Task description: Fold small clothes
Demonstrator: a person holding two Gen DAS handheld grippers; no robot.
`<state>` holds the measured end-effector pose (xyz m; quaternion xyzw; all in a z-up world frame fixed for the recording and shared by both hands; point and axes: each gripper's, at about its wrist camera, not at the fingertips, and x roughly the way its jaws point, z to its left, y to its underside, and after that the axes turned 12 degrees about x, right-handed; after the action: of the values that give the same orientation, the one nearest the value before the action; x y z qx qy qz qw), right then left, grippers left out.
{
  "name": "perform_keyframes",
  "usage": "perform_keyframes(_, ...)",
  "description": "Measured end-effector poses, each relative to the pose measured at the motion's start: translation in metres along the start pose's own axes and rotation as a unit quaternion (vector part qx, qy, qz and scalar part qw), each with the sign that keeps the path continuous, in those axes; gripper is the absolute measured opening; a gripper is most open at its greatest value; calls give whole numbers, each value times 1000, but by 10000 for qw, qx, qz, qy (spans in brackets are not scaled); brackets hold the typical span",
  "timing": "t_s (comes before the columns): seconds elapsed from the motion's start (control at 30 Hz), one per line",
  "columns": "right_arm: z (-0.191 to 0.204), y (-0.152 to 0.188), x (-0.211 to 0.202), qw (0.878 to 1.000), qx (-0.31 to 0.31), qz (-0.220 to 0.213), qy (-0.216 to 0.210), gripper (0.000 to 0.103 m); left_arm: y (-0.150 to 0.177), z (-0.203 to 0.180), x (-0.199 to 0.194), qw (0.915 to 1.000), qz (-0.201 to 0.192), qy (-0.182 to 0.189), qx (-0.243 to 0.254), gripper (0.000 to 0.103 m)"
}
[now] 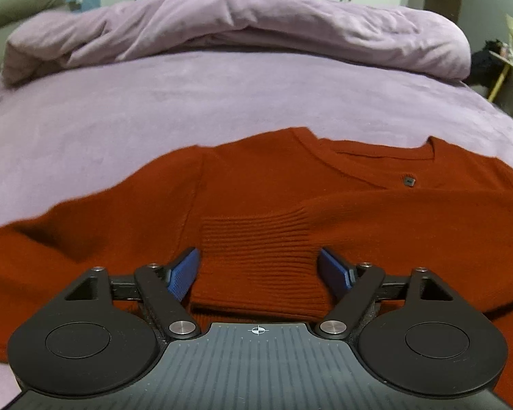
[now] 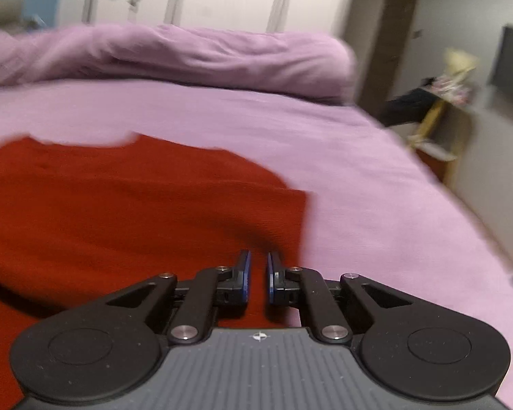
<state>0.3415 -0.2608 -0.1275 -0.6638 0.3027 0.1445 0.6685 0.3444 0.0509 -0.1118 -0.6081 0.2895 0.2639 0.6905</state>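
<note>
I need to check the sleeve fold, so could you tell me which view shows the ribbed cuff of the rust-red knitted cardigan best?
The left wrist view: the ribbed cuff lies sharp and central, folded across the rust-red knitted cardigan. The right wrist view is blurred and shows only plain red knit; no cuff is discernible.

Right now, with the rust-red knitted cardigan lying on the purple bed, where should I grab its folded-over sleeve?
Grip the ribbed cuff of the rust-red knitted cardigan, coming from the near edge. It lies flat on top, its end facing the left gripper, whose open jaws already flank it.
</note>
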Motion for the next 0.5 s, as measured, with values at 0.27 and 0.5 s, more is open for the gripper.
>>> perform_keyframes(0.27, 24, 27, -35, 9944, -648, 107, -832, 10, 5, -2, -13, 10000, 91, -31, -22, 83)
perform_keyframes(0.5, 15, 21, -30, 9938, -591, 218, -917, 10, 5, -1, -16, 9996, 209, -67, -147, 83)
